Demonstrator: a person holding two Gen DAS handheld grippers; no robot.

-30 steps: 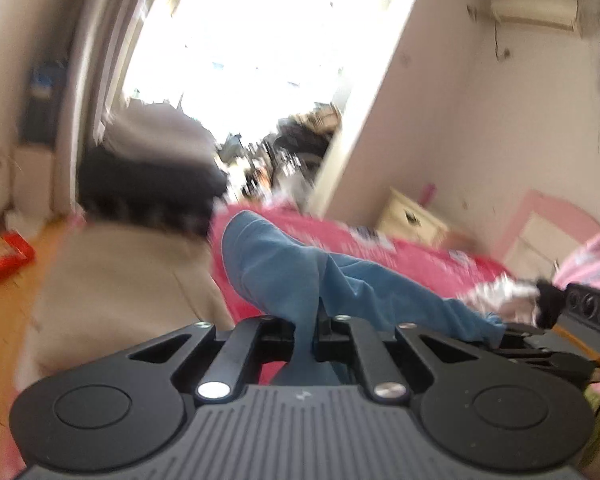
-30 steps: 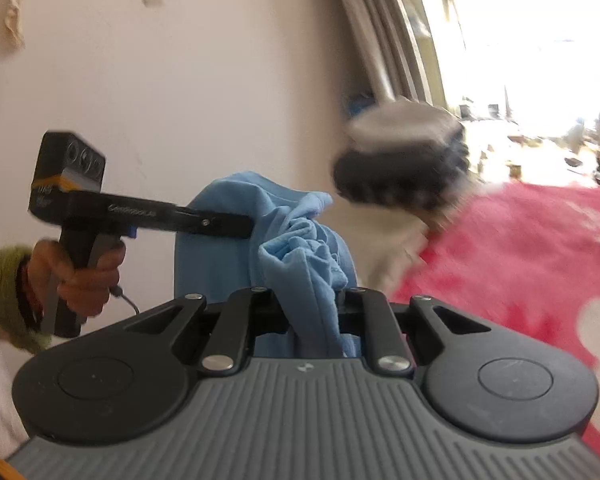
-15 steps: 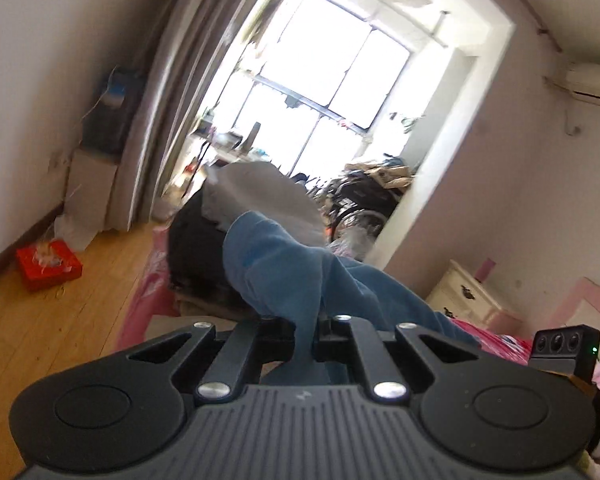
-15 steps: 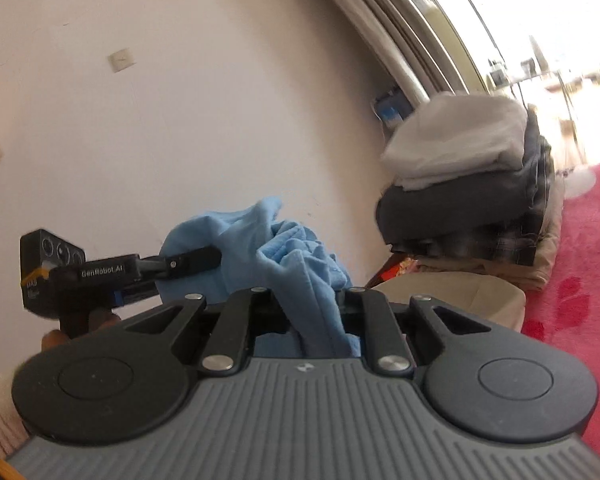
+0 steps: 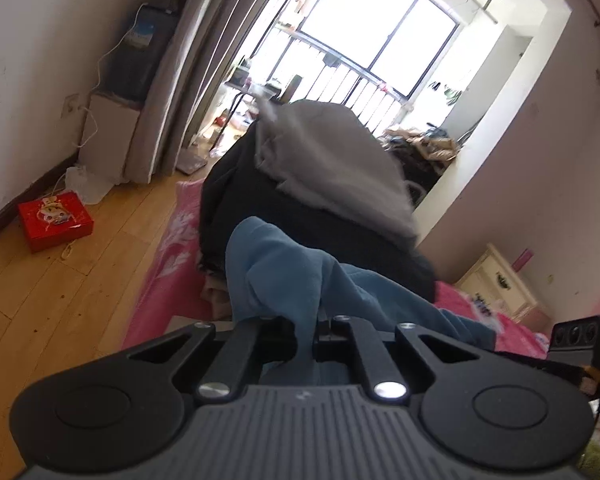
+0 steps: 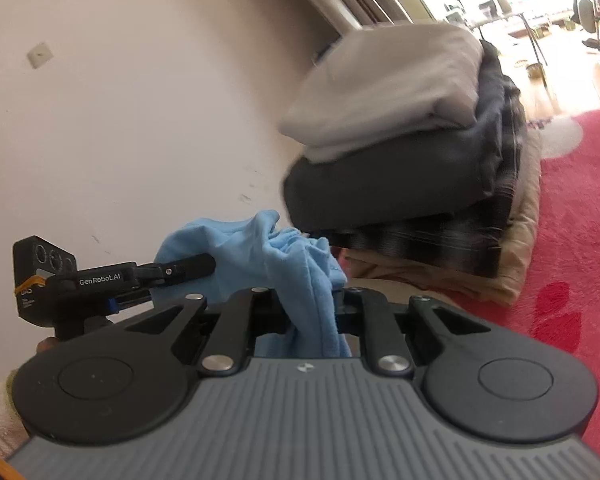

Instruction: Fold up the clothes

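A light blue garment [image 5: 300, 280] hangs bunched between both grippers above the bed. My left gripper [image 5: 314, 330] is shut on one part of it; its fingertips are hidden by cloth. My right gripper [image 6: 308, 312] is shut on another part of the blue garment [image 6: 260, 252]. In the right wrist view the left gripper [image 6: 204, 266] pinches the cloth at the left. The right gripper's body [image 5: 580, 340] shows at the right edge of the left wrist view.
A stack of folded clothes [image 6: 400, 140], grey on top, then dark and plaid, then tan, sits on the red bedspread [image 6: 572, 240] just beyond the garment. It also shows in the left wrist view [image 5: 320, 184]. A red box [image 5: 56, 220] lies on the wooden floor. A cream nightstand [image 5: 496, 284] stands by the wall.
Both grippers have carried the blue garment closer to the folded stack, which now looms larger in both views. Both grips have held.
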